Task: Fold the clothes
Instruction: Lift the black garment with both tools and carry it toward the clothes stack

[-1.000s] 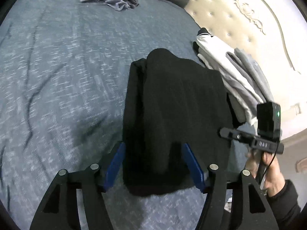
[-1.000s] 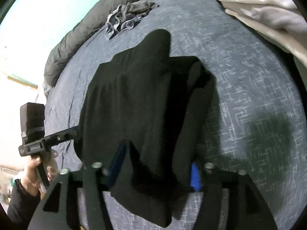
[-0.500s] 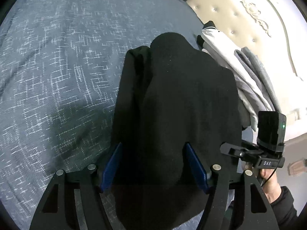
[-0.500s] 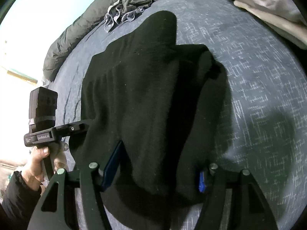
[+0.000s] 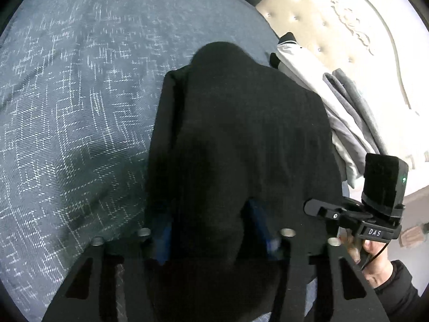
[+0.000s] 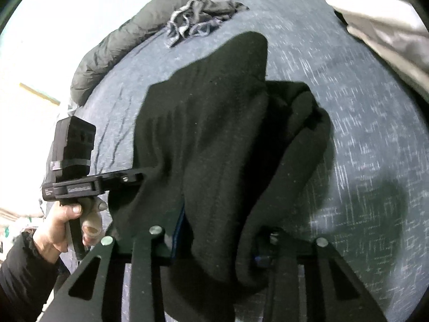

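Through the left wrist camera we see our left gripper (image 5: 211,230) closing, blue pads flanking a fold of the black fleece garment (image 5: 241,139) lying near the headboard edge of the blue patterned bed (image 5: 80,94), just beside folded white and grey clothes (image 5: 340,112). Through the right wrist camera, our right gripper (image 6: 219,238) is closing around the garment's near hem (image 6: 214,252); whether either set of pads presses yet, we cannot tell.

"DAS" — white letters on the right gripper (image 5: 316,209) handle mount
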Demonstrator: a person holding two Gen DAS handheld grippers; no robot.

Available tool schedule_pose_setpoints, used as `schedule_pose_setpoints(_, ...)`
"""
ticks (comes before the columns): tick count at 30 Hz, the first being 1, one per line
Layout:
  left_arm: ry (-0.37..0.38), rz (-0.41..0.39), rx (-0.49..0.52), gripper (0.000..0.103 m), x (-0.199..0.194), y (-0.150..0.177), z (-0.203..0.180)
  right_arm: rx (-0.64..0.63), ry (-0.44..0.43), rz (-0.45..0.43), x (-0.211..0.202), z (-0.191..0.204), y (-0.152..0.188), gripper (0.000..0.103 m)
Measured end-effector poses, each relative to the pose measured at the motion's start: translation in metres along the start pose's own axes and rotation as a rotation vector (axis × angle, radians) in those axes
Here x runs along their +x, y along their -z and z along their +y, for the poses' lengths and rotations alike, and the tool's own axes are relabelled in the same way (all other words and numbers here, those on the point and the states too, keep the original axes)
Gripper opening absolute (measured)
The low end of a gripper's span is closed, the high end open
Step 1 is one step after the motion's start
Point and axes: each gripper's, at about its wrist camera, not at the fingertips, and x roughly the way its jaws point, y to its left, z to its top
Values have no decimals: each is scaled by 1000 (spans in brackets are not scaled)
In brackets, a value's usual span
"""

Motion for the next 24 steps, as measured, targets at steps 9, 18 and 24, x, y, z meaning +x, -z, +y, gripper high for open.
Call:
schedule_pose_setpoints(9,-2,-53,21,28,-31,-3,-31,-73,-29,-46,-40,22,-19,34)
schedule_pose_setpoints(18,27,-125,74,28,-71,-28,-122,-153,-43,-89,-136,28,-55,34)
schedule_pose_setpoints(24,19,-175,134,28,-91,-59,-196,-204,-39,-131,-204,31,-82,34)
